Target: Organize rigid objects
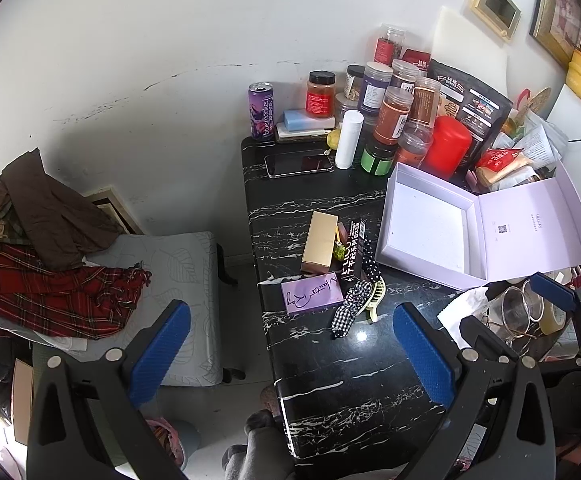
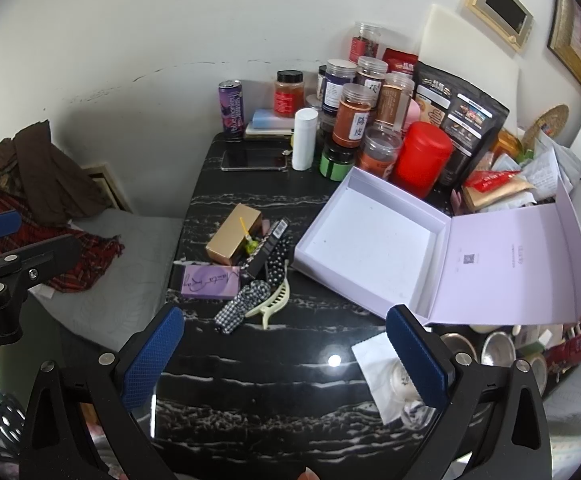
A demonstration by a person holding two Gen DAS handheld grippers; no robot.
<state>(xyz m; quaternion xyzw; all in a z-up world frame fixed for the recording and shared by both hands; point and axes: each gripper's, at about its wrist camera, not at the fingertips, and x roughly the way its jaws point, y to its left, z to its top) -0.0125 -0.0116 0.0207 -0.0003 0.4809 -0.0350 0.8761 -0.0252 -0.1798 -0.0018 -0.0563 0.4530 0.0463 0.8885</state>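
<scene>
Lying on the black, white-veined marble surface, a cluster of small rigid objects is seen left of an open lilac box. The gold box is a plain rectangular carton, laid flat at the far left of the cluster. Just beside it, a black box with white lettering and a barcode is propped at a tilt. A lilac card box with dark handwritten script lies flat in front of both. A cream hair clip touches a checked fabric scrunchie at the near end. The lilac box is seen with a white interior and its lid folded out to the right. The left claw is released, held above the surface edge, grasping nothing. The right claw is likewise spread wide above the surface and holds nothing.
</scene>
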